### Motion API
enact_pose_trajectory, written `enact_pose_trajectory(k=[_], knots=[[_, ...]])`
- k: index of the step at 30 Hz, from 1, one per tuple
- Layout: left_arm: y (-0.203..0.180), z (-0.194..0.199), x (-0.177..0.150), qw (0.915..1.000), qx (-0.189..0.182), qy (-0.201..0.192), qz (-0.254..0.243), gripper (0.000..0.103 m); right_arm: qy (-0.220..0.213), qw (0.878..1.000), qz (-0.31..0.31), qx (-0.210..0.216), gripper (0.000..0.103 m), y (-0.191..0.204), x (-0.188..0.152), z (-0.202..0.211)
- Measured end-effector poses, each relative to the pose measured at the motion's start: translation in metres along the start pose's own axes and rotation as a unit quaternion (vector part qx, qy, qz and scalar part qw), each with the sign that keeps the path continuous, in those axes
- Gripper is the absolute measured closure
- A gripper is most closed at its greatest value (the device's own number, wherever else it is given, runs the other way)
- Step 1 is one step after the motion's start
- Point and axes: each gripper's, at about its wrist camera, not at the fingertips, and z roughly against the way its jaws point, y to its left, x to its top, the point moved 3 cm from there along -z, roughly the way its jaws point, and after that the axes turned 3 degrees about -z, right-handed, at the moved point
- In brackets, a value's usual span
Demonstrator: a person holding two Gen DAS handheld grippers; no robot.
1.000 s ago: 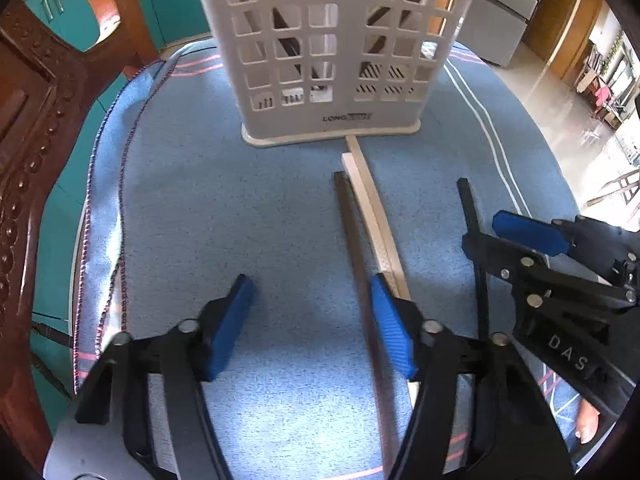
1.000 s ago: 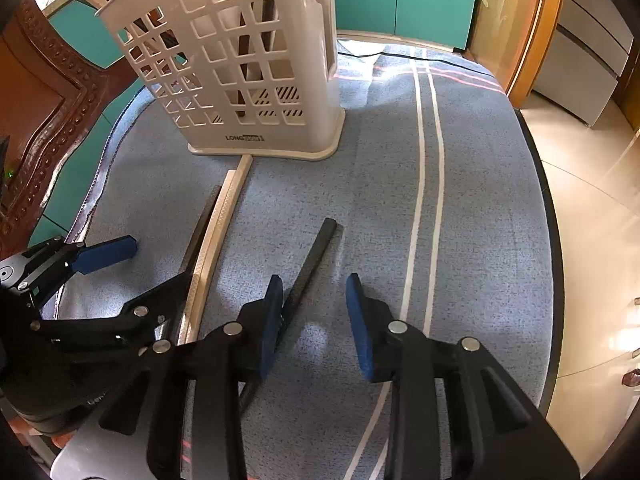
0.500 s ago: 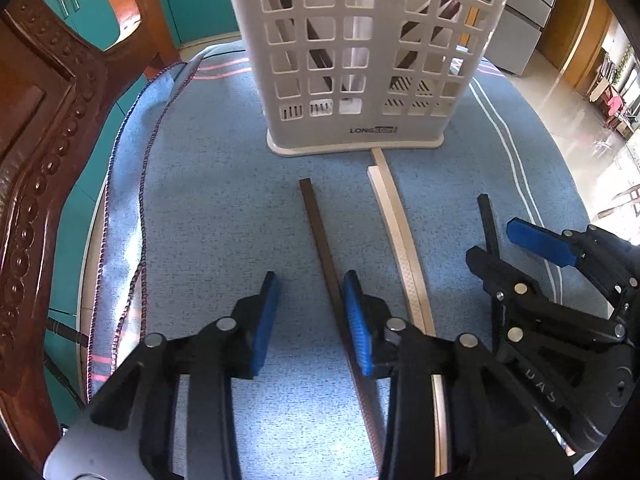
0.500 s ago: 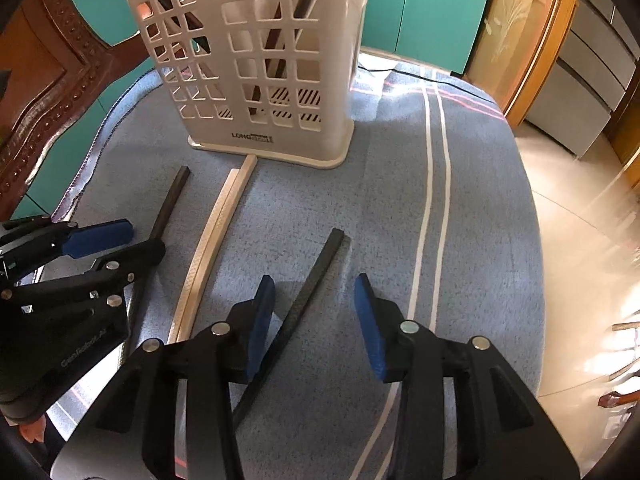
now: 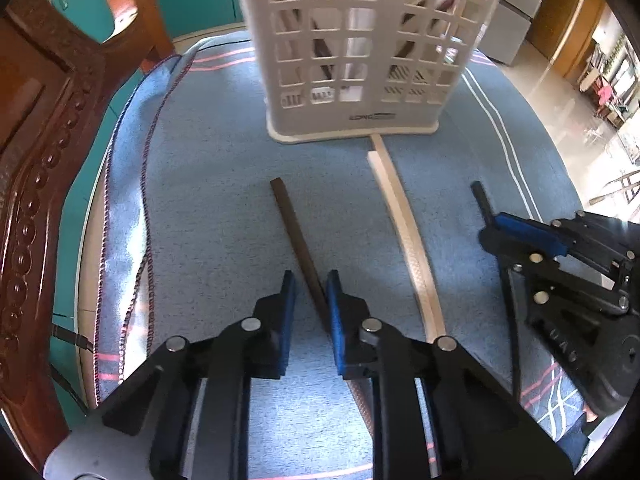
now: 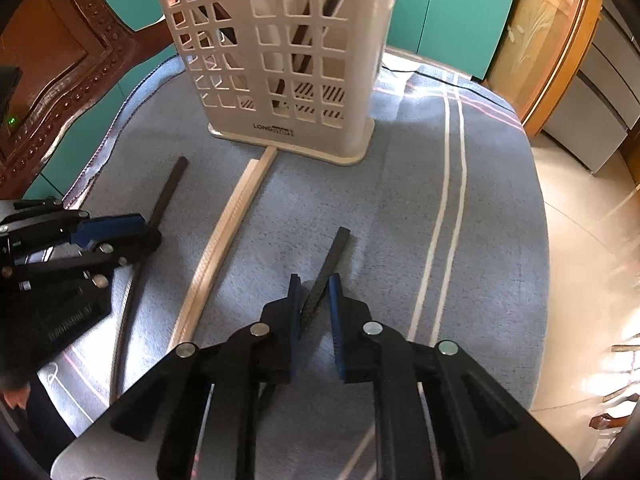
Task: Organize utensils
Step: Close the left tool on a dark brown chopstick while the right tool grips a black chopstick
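Left claw pinches the brown stick, right claw the black stick — lift both level, then tip them into the basket.

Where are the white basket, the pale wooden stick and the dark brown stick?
white basket (image 5: 352, 116), left wrist view, on its solid base band near the label.
pale wooden stick (image 5: 404, 216), left wrist view, on the middle of its length.
dark brown stick (image 5: 294, 232), left wrist view, on its shaft ahead of the fingers.

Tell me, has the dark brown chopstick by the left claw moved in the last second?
Yes. The dark brown chopstick has slid left, away from the pale chopsticks it lay against; those still touch the white basket.
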Motion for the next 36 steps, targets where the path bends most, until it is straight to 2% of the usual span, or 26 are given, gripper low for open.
enact_pose_trajectory(k=[2,6,7,9,12,19,22,27,31,36], knots=[[0.004,-0.001,0.001,1.0,0.003,-0.001,0.009,0.084,0.001,1.0,-0.008,0.001,0.088,-0.005,0.001,-0.001],[0.008,-0.003,0.006,0.9996,0.015,-0.002,0.023,0.068,-0.001,1.0,-0.007,-0.012,0.087,0.001,0.004,-0.003],[0.01,-0.004,0.007,0.9995,0.016,-0.002,0.026,0.067,-0.002,1.0,-0.008,-0.016,0.087,0.002,0.004,-0.004],[0.01,-0.005,0.009,0.9994,0.018,-0.003,0.029,0.063,-0.003,1.0,-0.011,-0.025,0.082,0.003,0.005,-0.004],[0.007,-0.008,0.013,0.9991,0.025,-0.005,0.033,0.059,-0.002,0.999,-0.02,-0.033,0.073,0.004,0.005,-0.004],[0.005,-0.007,0.011,0.999,0.029,-0.01,0.032,0.059,-0.003,0.999,-0.027,-0.03,0.072,-0.001,0.01,-0.006],[0.0,-0.003,0.006,0.9991,0.024,-0.011,0.032,0.063,-0.003,0.999,-0.03,-0.028,0.072,-0.002,0.013,-0.01],[-0.01,-0.001,0.006,0.9995,0.018,-0.014,0.024,0.077,-0.005,0.999,-0.029,-0.025,0.074,-0.004,0.014,-0.01],[-0.02,0.0,0.006,0.9997,0.01,-0.016,0.015,0.09,-0.008,1.0,-0.019,-0.014,0.087,0.001,0.014,-0.009],[-0.03,0.001,0.006,0.9998,0.003,-0.018,0.002,0.092,-0.01,1.0,-0.011,-0.009,0.09,0.006,0.012,-0.01]])
